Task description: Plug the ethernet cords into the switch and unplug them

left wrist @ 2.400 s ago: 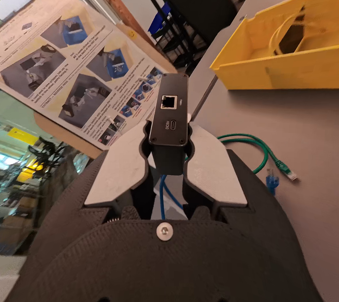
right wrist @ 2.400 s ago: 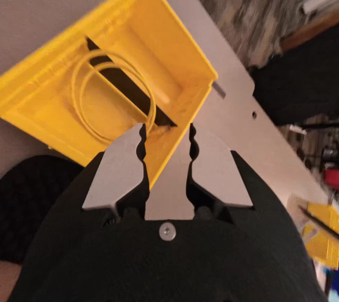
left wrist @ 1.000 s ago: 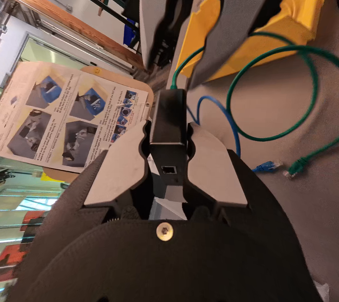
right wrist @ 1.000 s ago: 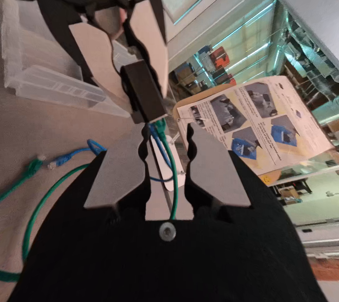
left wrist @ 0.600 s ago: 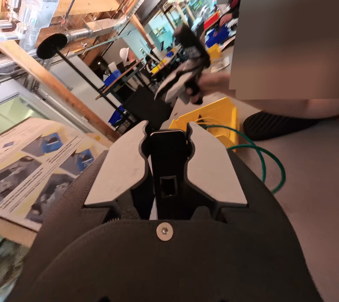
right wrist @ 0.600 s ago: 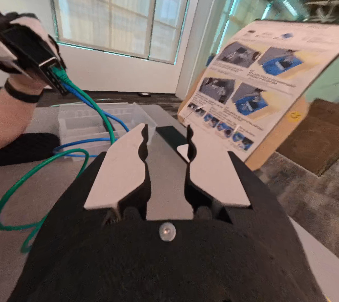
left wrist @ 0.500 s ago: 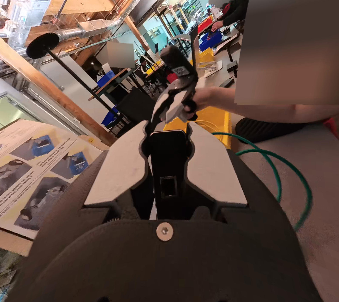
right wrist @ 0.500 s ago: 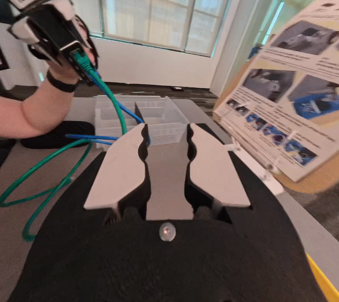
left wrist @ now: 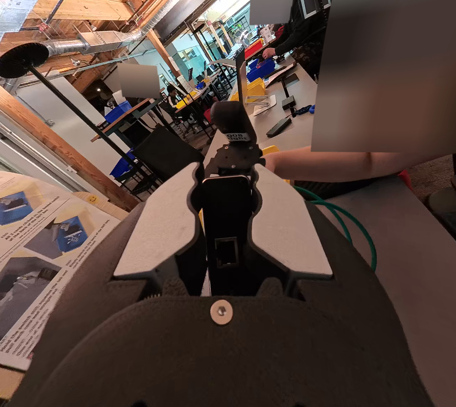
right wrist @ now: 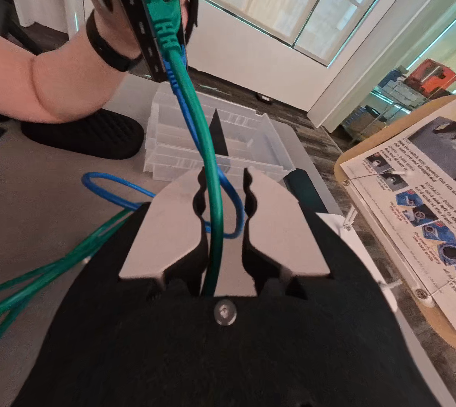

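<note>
Black metal switch box [right wrist: 148, 19] clamped in left gripper [left wrist: 225, 200]; green cord [right wrist: 212, 197] and blue cord [right wrist: 237, 207] seated, unplugging remains. Right gripper [right wrist: 224, 197] agape around green cord, not pinching.

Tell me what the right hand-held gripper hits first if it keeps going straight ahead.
Probably the green cord: it already runs between the open fingers of the right hand-held gripper, apparently untouched. Farther along that line hangs the switch it plugs into; depth is unclear.

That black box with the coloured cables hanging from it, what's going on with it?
A person works two handheld grippers. The left gripper is clamped on the black switch, held up above the table. A green cord and a blue cord are plugged into it. The right gripper is open, with the green cord running between its fingers, not yet gripped.
</note>
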A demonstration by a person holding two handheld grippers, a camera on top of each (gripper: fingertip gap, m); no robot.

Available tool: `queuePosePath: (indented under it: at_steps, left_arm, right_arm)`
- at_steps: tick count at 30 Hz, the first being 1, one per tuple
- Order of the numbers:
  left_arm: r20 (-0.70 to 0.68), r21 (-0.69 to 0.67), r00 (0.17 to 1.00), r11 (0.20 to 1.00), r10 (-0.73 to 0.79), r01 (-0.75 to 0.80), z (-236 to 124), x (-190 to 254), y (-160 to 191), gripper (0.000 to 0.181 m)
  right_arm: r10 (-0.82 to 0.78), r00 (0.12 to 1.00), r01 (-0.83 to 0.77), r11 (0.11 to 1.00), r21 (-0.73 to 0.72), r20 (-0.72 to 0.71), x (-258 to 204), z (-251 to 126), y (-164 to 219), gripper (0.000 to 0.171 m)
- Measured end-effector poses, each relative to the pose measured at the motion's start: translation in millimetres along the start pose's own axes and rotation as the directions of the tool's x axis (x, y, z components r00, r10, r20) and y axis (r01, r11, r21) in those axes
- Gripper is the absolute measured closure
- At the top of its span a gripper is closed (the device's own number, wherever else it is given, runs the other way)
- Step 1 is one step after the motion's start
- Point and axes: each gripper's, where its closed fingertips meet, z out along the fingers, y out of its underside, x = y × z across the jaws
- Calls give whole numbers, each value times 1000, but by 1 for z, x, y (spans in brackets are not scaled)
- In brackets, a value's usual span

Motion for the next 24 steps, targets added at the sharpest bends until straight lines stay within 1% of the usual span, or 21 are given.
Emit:
queuePosePath:
  at_steps: [1,3,6,8,10,11,13,15,17,18,19,22,24]
  left_arm:
    - [-8,2,1000,1000,-4,4,1,1,1,146]
    - [-5,-23,1000,1000,1,-1,3,-2,8,146]
    - [72,-180,997,984,29,-16,2,-19,41,146]
    - [115,-255,992,967,44,-14,3,-27,58,145]
    - [158,-307,983,951,89,-37,5,-32,68,131]
    - [162,-360,978,931,130,-64,7,-32,75,128]
    - [155,-495,966,863,205,-103,10,-30,93,121]
    - [108,-612,969,783,221,-110,13,-22,117,115]
    - [90,-678,968,726,234,-112,17,-21,137,106]
    - [80,-693,973,714,218,-103,18,-20,145,107]
    - [70,-703,982,707,177,-78,19,-18,154,106]
    - [73,-695,996,719,49,16,24,-15,172,103]
    - [118,-697,993,714,27,64,27,-22,181,101]
  right_arm:
    - [-28,999,28,1000,4,19,-3,-1,0,157]
    - [-57,998,59,996,-71,37,-3,-5,7,162]
    - [-100,992,80,971,-224,-81,20,-21,18,167]
    - [-143,976,85,943,-323,-163,33,-32,20,168]
    - [-238,943,115,890,-442,-233,41,-44,22,166]
    - [-290,923,128,851,-510,-252,43,-49,24,166]
    - [-375,892,149,771,-619,-253,44,-53,30,166]
    - [-414,874,143,718,-681,-254,44,-51,35,166]
    - [-480,844,144,634,-760,-240,48,-53,46,165]
    - [-496,837,147,610,-779,-230,49,-53,49,165]
    - [-498,835,139,604,-784,-235,51,-52,51,165]
    - [-483,831,109,629,-770,-277,55,-56,49,165]
    - [-469,824,89,662,-744,-318,58,-62,41,165]
